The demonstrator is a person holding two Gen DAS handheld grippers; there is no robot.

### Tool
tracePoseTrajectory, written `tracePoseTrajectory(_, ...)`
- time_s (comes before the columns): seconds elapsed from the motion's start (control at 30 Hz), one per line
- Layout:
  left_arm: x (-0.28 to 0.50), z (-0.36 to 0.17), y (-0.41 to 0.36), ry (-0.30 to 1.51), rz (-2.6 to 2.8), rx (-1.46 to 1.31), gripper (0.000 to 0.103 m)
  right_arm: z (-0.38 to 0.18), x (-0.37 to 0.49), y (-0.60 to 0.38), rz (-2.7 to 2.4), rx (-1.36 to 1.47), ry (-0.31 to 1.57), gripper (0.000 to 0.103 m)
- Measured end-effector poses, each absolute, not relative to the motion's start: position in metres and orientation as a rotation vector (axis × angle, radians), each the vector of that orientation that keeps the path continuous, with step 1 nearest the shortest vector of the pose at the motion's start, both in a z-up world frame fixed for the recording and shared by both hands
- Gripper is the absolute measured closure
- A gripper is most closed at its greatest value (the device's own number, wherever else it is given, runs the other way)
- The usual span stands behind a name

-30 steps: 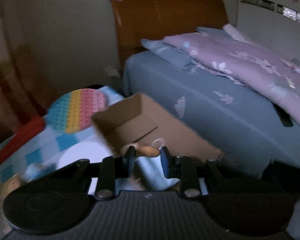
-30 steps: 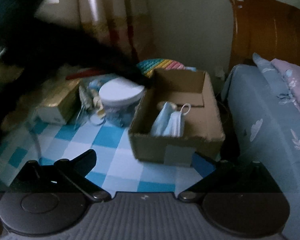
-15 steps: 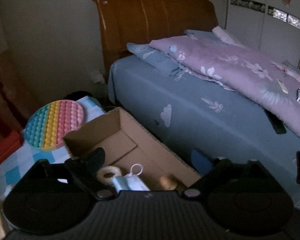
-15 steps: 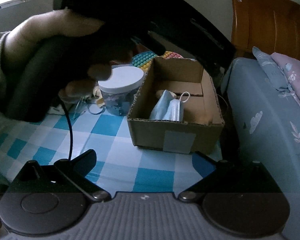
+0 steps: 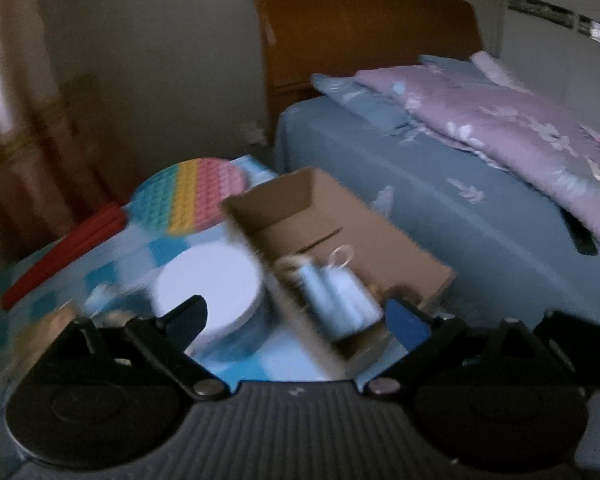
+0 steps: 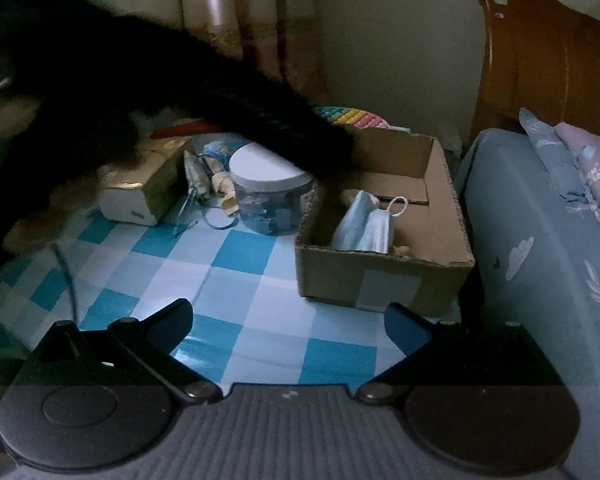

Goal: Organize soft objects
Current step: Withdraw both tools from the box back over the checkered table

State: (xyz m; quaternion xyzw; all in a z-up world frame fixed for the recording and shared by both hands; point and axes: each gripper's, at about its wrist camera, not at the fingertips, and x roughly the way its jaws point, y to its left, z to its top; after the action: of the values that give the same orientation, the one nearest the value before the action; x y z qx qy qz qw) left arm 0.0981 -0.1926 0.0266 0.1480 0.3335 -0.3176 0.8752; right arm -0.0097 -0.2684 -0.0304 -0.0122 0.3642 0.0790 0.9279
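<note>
1. Leftmost, from my right wrist view: a gold-and-white tissue box (image 6: 140,196) on the blue checked tablecloth (image 6: 236,280), partly under the dark shape of my left gripper's body, which crosses the upper left toward the carton and hides what lies behind it.
2. Next, a bundle of blue cords (image 6: 204,184), then a clear jar with a white lid (image 6: 270,196) touching the carton's left wall.
3. Cardboard box (image 6: 384,276), open-topped; blue face masks (image 6: 366,226) lie inside, near its front wall.
4. Rainbow pop mat (image 5: 192,200) behind the jar.
5. Bed with blue sheet (image 6: 540,248) just right of the carton.
6. Left gripper (image 5: 296,316): jaws spreading wide, nothing between the pads; view blurred.
7. Right gripper (image 6: 288,324): jaws wide apart, empty, over the cloth.
</note>
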Motion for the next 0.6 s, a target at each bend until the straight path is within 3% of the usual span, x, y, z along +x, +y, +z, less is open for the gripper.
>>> tracePoseTrajectory(0.6,0.039,0.010,-0.050,0.693,-0.260,0.209,0.004,-0.014,-0.013,-0.216,0.212,-0.084,0.751,0.000)
